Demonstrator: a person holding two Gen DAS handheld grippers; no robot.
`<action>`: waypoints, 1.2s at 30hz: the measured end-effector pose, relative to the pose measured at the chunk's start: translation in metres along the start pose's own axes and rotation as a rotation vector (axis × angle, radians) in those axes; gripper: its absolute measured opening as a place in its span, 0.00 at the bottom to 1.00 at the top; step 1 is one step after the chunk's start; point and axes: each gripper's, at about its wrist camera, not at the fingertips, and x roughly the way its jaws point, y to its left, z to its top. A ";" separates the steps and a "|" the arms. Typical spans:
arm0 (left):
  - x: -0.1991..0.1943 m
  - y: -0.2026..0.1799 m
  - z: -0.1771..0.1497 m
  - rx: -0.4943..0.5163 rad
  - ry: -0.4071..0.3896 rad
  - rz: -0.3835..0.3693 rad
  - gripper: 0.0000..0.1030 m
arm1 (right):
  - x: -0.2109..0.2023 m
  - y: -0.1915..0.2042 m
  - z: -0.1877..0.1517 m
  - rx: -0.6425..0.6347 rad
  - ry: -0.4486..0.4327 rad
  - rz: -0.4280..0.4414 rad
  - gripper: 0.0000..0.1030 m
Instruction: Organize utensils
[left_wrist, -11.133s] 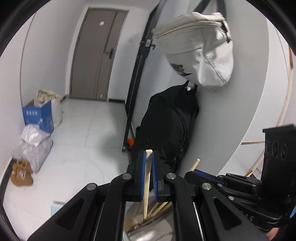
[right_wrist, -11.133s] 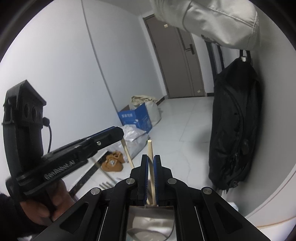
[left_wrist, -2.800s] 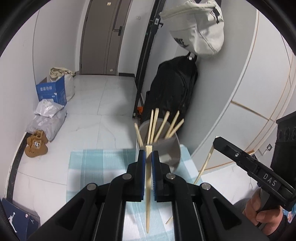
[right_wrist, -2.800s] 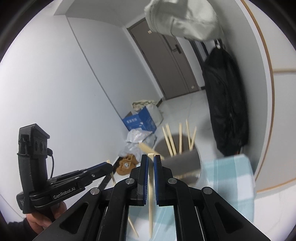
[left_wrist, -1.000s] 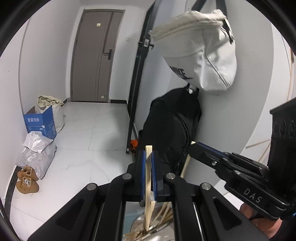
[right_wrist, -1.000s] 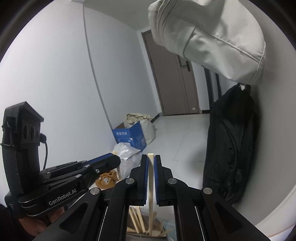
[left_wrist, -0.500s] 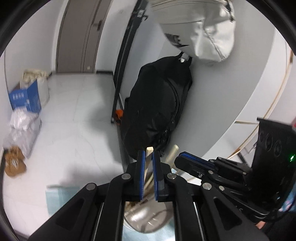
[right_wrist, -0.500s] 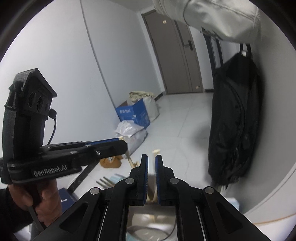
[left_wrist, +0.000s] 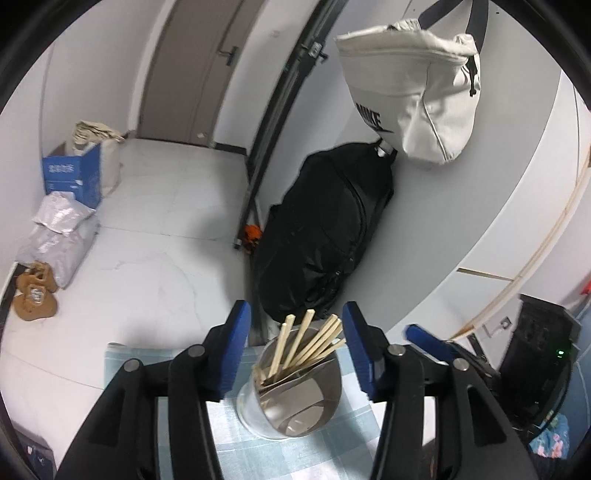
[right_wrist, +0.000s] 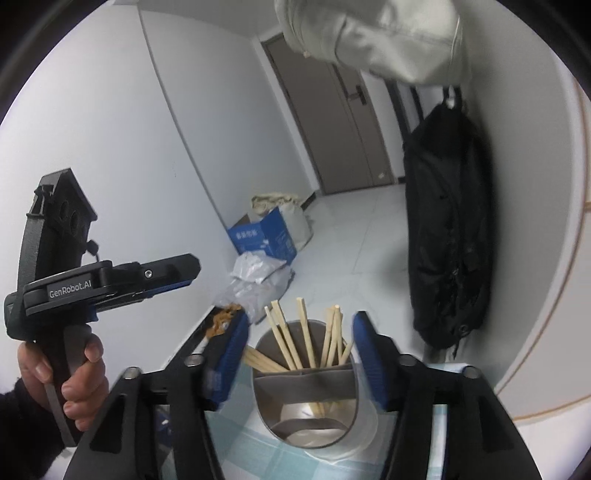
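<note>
Left wrist view: the left gripper (left_wrist: 295, 352) hangs over a round, shiny steel utensil holder (left_wrist: 295, 406) that stands on a pale blue checked cloth (left_wrist: 229, 424). Its blue-padded jaws have just been opening and now stand wide, nothing pressed between them; the holder's rim shows in the gap below. A bundle of pale wooden chopsticks (left_wrist: 306, 343) leans inside the holder, tips fanned toward the right. The right gripper (left_wrist: 436, 347) pokes in from the right, close to the holder's far side. Right wrist view: the right gripper (right_wrist: 299, 350) has likewise just been opening, jaws apart and empty, straddling the same holder (right_wrist: 306, 406). Here a divider splits the interior; the chopsticks (right_wrist: 303, 343) stand in the far compartment, some upright, a few sloped left over the rim. The left gripper (right_wrist: 162, 273) is held level at left by a bare hand (right_wrist: 70, 373) in a dark sleeve. Likely both sticks are delivered and a withdrawal is due. Risks: a blue pad catching a leaning stick tip on the way out could flick it over the rim; a knock on the light holder could tip it on the soft cloth; the two grippers are near enough to collide if pulled back carelessly.
</note>
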 end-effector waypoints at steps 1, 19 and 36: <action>-0.001 0.000 -0.001 0.001 -0.005 0.004 0.54 | -0.006 0.003 0.000 -0.004 -0.013 -0.007 0.63; -0.066 -0.037 -0.034 0.103 -0.179 0.231 0.71 | -0.094 0.044 -0.019 -0.068 -0.195 -0.043 0.91; -0.085 -0.043 -0.102 0.176 -0.316 0.307 0.83 | -0.122 0.055 -0.088 -0.128 -0.303 -0.098 1.00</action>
